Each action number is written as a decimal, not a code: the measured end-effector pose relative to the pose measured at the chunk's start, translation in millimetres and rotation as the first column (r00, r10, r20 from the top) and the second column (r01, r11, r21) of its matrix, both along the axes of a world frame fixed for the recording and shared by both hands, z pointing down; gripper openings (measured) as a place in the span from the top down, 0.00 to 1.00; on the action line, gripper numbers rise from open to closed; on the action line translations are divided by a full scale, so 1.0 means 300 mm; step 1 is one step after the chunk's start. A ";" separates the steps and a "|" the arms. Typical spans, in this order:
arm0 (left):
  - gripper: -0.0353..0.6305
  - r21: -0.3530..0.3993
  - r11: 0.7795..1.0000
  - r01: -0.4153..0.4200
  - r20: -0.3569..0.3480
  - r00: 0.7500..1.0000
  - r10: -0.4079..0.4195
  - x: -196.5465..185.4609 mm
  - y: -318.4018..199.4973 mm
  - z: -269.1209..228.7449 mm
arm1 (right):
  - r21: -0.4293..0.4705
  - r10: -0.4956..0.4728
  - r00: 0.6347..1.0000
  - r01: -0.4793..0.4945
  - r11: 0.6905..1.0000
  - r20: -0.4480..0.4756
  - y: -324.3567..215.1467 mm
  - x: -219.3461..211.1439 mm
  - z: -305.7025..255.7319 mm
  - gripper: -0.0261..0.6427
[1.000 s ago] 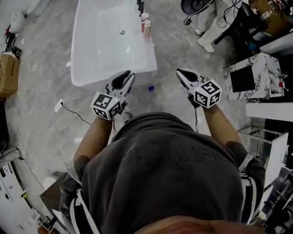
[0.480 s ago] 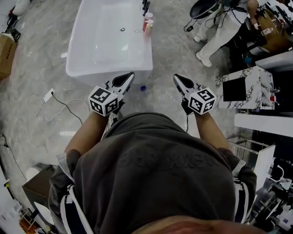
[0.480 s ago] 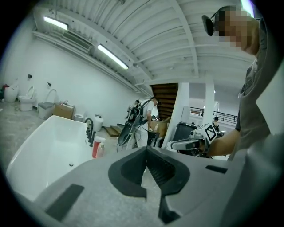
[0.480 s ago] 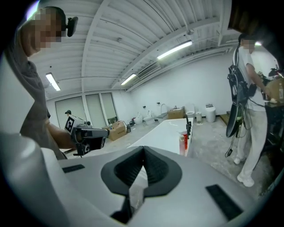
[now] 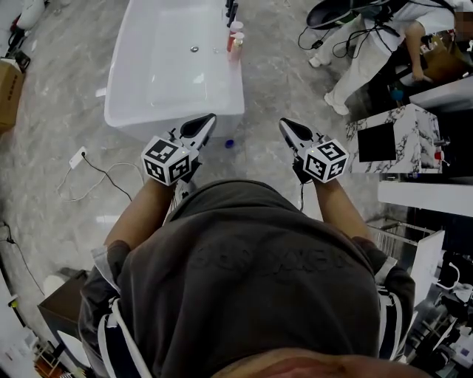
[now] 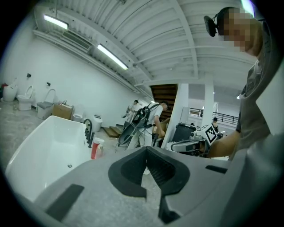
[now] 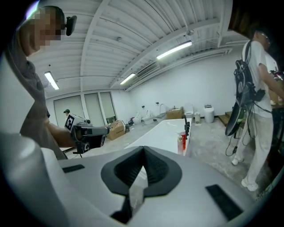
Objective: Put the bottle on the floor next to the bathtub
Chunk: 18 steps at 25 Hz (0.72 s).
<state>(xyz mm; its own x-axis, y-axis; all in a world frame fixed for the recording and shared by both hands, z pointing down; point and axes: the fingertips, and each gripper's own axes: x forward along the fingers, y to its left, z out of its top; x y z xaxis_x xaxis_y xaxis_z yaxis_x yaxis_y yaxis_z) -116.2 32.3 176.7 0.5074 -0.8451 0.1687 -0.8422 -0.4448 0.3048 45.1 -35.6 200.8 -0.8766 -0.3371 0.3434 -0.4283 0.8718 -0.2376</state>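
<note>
A white bathtub point(image 5: 140, 111) stands on the marble floor ahead of me. A red bottle point(image 5: 238, 40) stands on its far right rim beside a paler bottle point(image 5: 235, 27) and a black tap point(image 5: 231, 9). The red bottle also shows in the left gripper view point(image 6: 95, 149) and the right gripper view point(image 7: 182, 142). My left gripper point(image 5: 209, 118) hovers at the tub's near right corner, shut and empty, jaws meeting point(image 6: 147, 150). My right gripper point(image 5: 284, 123) is held over the floor right of the tub, also shut with nothing in it point(image 7: 143, 149).
A small blue object point(image 5: 230, 143) lies on the floor by the tub's near corner. A white cable and plug point(image 5: 77, 157) trail at the left. A person in white point(image 5: 362, 55) stands at the upper right near a marble-faced cabinet point(image 5: 395, 140). A cardboard box point(image 5: 9, 100) sits far left.
The head view has swung slightly, so the tub sits a little higher and further left. The person in white has come further into view. Both grippers keep their places.
</note>
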 end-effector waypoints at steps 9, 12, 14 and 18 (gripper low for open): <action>0.94 0.000 1.000 -0.003 -0.004 1.000 0.003 0.001 -0.001 0.000 | -0.005 0.012 1.000 -0.012 1.000 0.002 -0.011 0.004 0.005 0.97; 0.94 0.003 1.000 -0.005 -0.003 1.000 0.005 0.008 -0.001 -0.003 | -0.002 0.010 1.000 -0.010 1.000 0.001 -0.012 0.006 0.003 0.97; 0.94 0.005 1.000 -0.008 -0.001 1.000 0.008 0.015 -0.001 -0.004 | 0.000 0.010 1.000 -0.010 1.000 0.002 -0.012 0.009 0.000 0.97; 0.94 0.007 1.000 -0.007 0.000 1.000 0.007 0.009 0.002 -0.012 | 0.010 0.005 1.000 -0.005 1.000 -0.003 -0.009 0.001 -0.008 0.97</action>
<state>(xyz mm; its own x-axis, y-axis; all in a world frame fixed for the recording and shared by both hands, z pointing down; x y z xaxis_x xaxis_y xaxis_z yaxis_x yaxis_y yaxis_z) -113.5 33.0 173.2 0.5137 -0.8425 0.1625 -0.8388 -0.4532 0.3017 45.5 -38.1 198.3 -0.8738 -0.3451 0.3426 -0.4335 0.8719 -0.2276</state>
